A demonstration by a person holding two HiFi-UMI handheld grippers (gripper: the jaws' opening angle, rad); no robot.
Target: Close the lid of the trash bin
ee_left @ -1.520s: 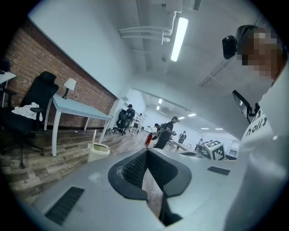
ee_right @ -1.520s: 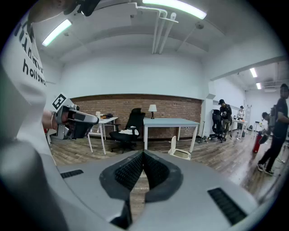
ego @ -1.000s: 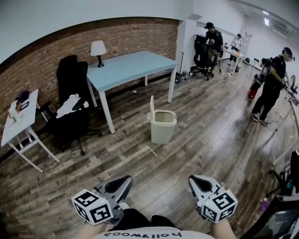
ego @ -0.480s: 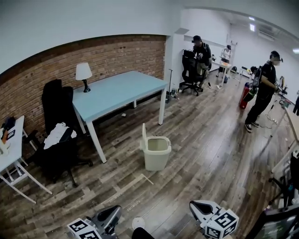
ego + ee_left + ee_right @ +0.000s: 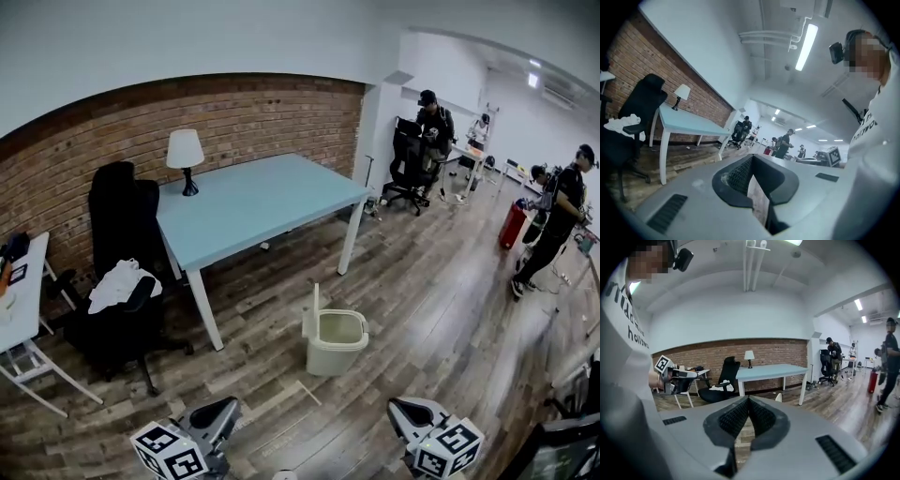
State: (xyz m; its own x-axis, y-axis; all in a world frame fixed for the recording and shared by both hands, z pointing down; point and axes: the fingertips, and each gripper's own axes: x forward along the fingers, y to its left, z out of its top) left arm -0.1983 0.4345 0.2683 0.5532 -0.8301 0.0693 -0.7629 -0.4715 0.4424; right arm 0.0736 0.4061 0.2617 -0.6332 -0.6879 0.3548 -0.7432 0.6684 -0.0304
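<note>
Well apart from the trash bin, left gripper and right gripper sit clenched, tips touching, empty

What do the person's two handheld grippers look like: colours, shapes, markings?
Both the left gripper and the right gripper have smooth grey bodies that taper to dark, ribbed pads. Each carries a white cube with black square markers. The person wears a white top with black lettering.
</note>
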